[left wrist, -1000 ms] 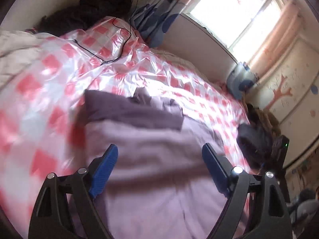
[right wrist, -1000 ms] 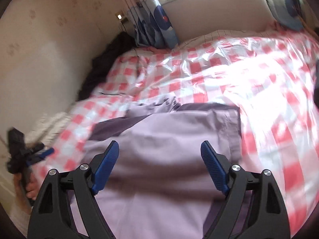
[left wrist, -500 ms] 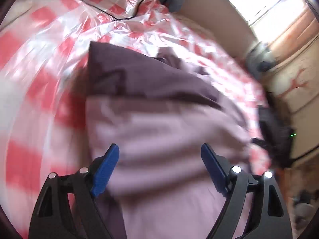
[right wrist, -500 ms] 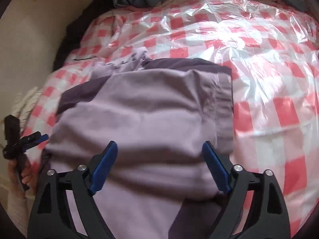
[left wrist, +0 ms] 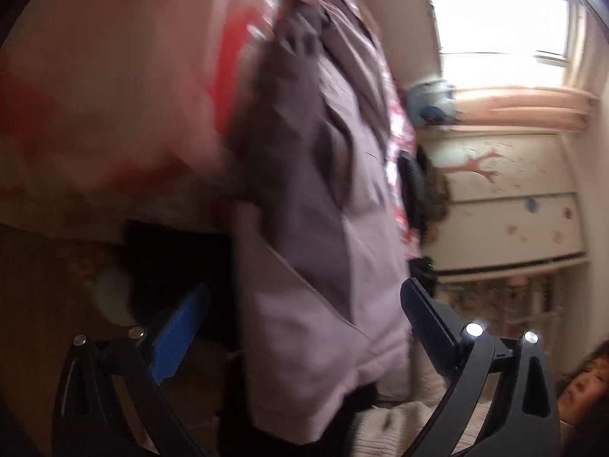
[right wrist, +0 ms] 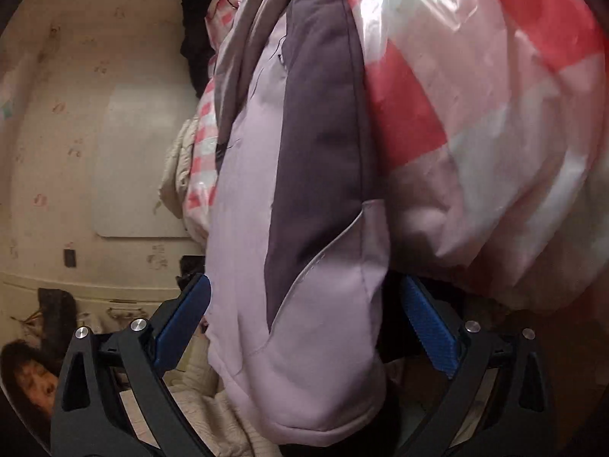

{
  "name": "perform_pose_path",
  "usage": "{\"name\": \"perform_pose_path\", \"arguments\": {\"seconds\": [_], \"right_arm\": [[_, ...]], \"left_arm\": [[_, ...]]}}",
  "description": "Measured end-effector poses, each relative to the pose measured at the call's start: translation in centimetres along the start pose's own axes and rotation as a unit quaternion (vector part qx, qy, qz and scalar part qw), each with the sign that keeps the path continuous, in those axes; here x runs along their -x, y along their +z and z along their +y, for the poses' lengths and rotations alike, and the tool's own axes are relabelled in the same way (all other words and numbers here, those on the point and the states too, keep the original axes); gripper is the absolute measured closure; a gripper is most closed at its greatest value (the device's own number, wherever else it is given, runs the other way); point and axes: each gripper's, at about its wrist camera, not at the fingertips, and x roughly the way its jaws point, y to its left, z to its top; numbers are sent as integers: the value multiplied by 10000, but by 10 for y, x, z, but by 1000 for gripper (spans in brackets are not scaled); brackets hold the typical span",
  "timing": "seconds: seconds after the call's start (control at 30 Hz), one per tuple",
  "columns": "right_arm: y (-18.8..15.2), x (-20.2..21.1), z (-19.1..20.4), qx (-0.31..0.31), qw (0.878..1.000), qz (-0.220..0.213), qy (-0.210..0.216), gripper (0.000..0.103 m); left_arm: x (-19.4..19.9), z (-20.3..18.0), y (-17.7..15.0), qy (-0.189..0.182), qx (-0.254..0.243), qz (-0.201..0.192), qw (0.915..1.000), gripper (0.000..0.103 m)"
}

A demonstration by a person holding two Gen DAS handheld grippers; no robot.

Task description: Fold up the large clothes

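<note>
Both tools, left tool (left wrist: 300,327) and right tool (right wrist: 304,323), gape wide astride the lilac jacket (right wrist: 304,342), pads apart

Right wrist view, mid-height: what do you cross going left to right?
Beige wall → cream quilted bedding → lilac and grey garment → pink checked plastic sheet.

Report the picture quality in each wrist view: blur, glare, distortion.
Left wrist view: heavy motion blur smears the checked cover and the lilac garment; the window is blown out white. Right wrist view: sharper, the garment's seams readable, with mild blur and sheen on the plastic cover. Both are fisheye-bent with dark corners and tilted sideways.
</note>
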Motion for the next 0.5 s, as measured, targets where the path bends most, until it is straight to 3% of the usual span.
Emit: {"name": "perform_pose_path", "arguments": {"seconds": [0.07, 0.17, 0.23, 0.3, 0.33, 0.37, 0.43, 0.47, 0.5], "right_arm": [[-2, -8, 2, 40, 9998, 66, 189, 7], [-1, -20, 7, 114, 9986, 105, 507, 7], [-1, -24, 9, 198, 9985, 68, 502, 8], [-3, -25, 13, 405, 9979, -51, 512, 19], [-6, -23, 15, 556, 9971, -169, 492, 45], [-10, -21, 14, 675, 9965, -295, 406, 63], [-18, -14, 15, 809, 9943, -545, 425, 73], [-22, -15, 14, 849, 9934, -633, 450, 76], [-24, -13, 18, 902, 9920, -744, 474, 77]], "left_arm": [[-21, -8, -2, -208, -167, 231, 9994, 7], [-44, -17, -1, 48, -226, 456, 9987, 7], [-48, -19, 0, 152, -179, 437, 9988, 7], [-51, -21, 2, 432, -165, 386, 9982, 8], [-48, -22, -2, 604, -194, 349, 9974, 8], [-47, -23, -5, 771, -197, 302, 9964, 14], [-45, -24, -13, 992, -122, 210, 9948, 46], [-45, -26, -16, 1030, -110, 139, 9945, 54], [-41, -31, -19, 1075, -130, 28, 9941, 70]]}}
